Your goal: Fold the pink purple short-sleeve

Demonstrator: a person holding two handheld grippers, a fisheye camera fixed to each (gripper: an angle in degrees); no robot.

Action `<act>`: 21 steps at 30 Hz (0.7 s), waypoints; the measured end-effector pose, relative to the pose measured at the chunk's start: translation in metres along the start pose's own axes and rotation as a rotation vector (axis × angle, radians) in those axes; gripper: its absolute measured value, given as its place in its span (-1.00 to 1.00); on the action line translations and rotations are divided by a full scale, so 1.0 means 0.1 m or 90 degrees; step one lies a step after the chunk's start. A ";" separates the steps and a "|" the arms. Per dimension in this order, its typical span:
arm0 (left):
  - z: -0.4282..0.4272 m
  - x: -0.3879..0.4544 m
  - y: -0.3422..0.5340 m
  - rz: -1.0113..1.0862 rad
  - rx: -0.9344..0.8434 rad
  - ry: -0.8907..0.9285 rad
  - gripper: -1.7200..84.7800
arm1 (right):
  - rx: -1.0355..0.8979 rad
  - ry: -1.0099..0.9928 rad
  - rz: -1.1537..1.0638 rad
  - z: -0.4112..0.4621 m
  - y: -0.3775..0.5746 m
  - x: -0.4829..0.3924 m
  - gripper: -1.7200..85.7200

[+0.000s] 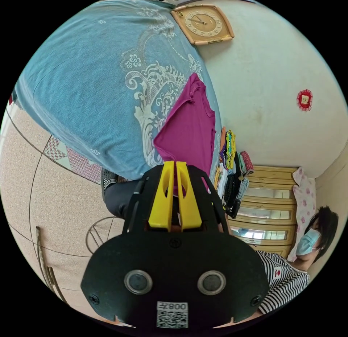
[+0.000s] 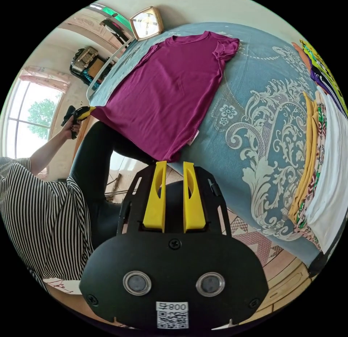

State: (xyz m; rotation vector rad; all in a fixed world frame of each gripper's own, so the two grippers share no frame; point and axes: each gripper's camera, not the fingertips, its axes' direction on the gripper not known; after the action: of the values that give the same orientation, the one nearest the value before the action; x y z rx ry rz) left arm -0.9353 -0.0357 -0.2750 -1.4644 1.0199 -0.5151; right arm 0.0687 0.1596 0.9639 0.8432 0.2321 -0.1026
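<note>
**Desk:** Where is the shirt point(image 2: 170, 94)?

**Photographer:** Spread flat on the bed point(image 2: 261, 108), front up, on a blue cover with a pale scroll pattern. Its collar lies toward the far side near the wall clock point(image 2: 146, 22); its hem reaches the bed's near edge, just beyond the right tool point(image 2: 174, 166). In the left gripper view the same shirt point(image 1: 192, 126) runs away from the left tool point(image 1: 175, 165) across the cover point(image 1: 90, 90).

**Desk:** And the tools?

**Photographer:** The left tool's yellow jaws are nearly together, only a thin slit between them, tips at the shirt's hem corner. Whether cloth is caught between them cannot be told. The right tool's jaws stand apart with a clear gap, nothing between them, held just short of the hem's other corner.

**Desk:** The person's pose?

**Photographer:** In the right gripper view, the bare left arm point(image 2: 50, 150) reaches out from a black-and-white striped top point(image 2: 40, 213), the hand point(image 2: 72, 124) wrapped around the other tool point(image 2: 82, 112) at the shirt's far hem corner. A dark-trousered leg point(image 2: 94, 159) is raised beside the bed's edge.

**Desk:** Anything else?

**Photographer:** A row of folded clothes point(image 2: 319, 159) lines one side of the bed, well apart from the shirt. A window point(image 2: 30, 114) shows behind the arm.
</note>
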 end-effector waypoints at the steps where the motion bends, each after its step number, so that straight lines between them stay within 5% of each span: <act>1: 0.01 0.02 0.01 0.001 -0.001 -0.005 -0.94 | -0.001 -0.001 -0.002 0.05 -0.04 0.00 -0.78; 21: 0.16 0.13 -0.03 -0.018 0.008 0.000 -0.94 | -0.028 -0.146 0.113 0.21 -0.69 0.54 -0.90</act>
State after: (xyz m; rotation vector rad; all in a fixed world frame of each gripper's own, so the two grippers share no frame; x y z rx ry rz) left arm -0.9150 -0.0377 -0.2780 -1.4686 0.9951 -0.5403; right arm 0.1118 0.0983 0.9139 0.7969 -0.0556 -0.0273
